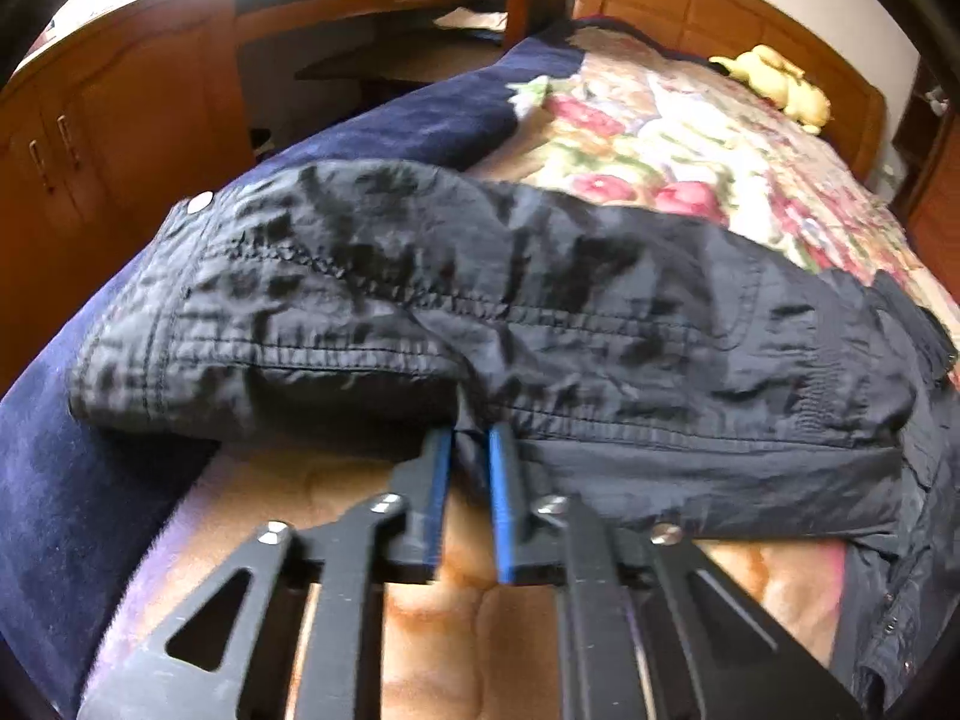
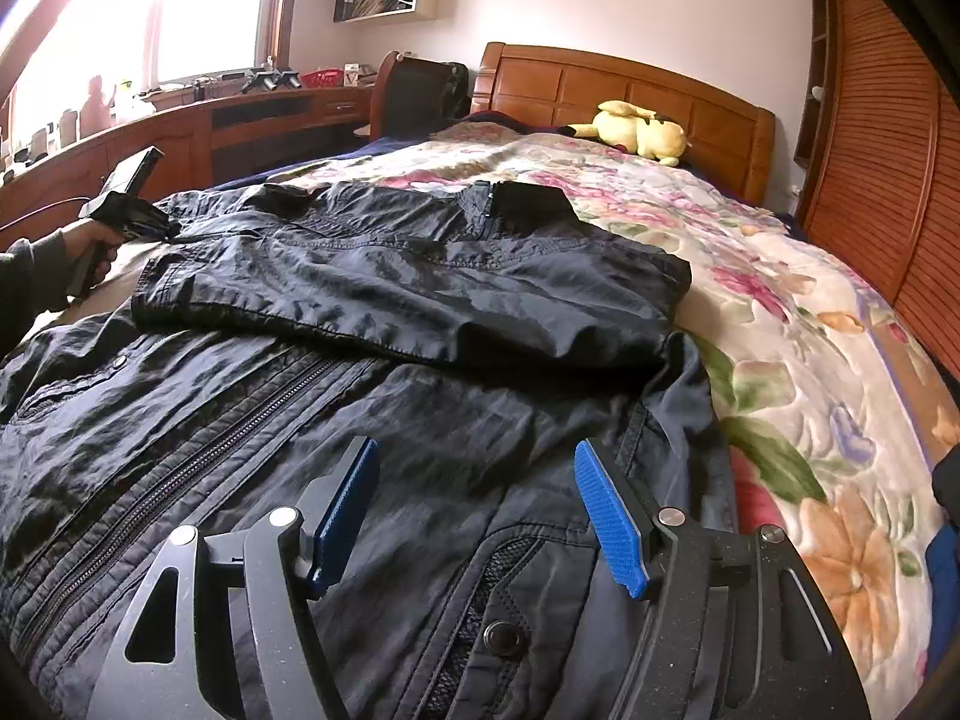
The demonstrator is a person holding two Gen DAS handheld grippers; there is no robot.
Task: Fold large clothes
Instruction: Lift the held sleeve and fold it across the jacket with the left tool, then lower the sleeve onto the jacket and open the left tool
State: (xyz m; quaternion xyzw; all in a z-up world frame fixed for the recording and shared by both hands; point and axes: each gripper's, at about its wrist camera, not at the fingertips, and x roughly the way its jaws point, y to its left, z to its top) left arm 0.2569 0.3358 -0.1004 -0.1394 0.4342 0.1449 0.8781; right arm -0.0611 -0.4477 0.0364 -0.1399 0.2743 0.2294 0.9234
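Left wrist view showed, from left to right, wooden cabinets [image 1: 66, 138], a navy blanket [image 1: 54, 450] along the bed's edge, and the black jacket [image 1: 480, 312] spread across the middle of the frame. The left gripper [image 1: 469, 441] sat at the jacket's near edge, its blue-padded fingers [image 1: 441, 480] drawn narrow and pinching a fold of the dark fabric between them. Beyond the jacket lay the floral quilt [image 1: 690, 138], and a yellow plush [image 1: 780, 84] rested near the headboard [image 1: 690, 6] at upper right.

Right wrist view, again left to right, had a bright window [image 2: 150, 18] and desk [image 2: 240, 114], then the person's left hand [image 2: 84, 252] gripping the other tool at the jacket's [image 2: 360, 420] far left edge. The jacket lay on the bed with one part folded over on top, its zipper [image 2: 198, 456] running diagonally through the lower layer. The right gripper [image 2: 477, 453] hovered above the jacket's near part with its fingers [image 2: 606, 516] spread wide and nothing between them. A snap button [image 2: 503, 639] showed below. The quilt [image 2: 810, 390] filled the right side, with the plush [image 2: 642, 132] by the headboard [image 2: 600, 84] and a slatted wardrobe door [image 2: 882, 150] at far right.
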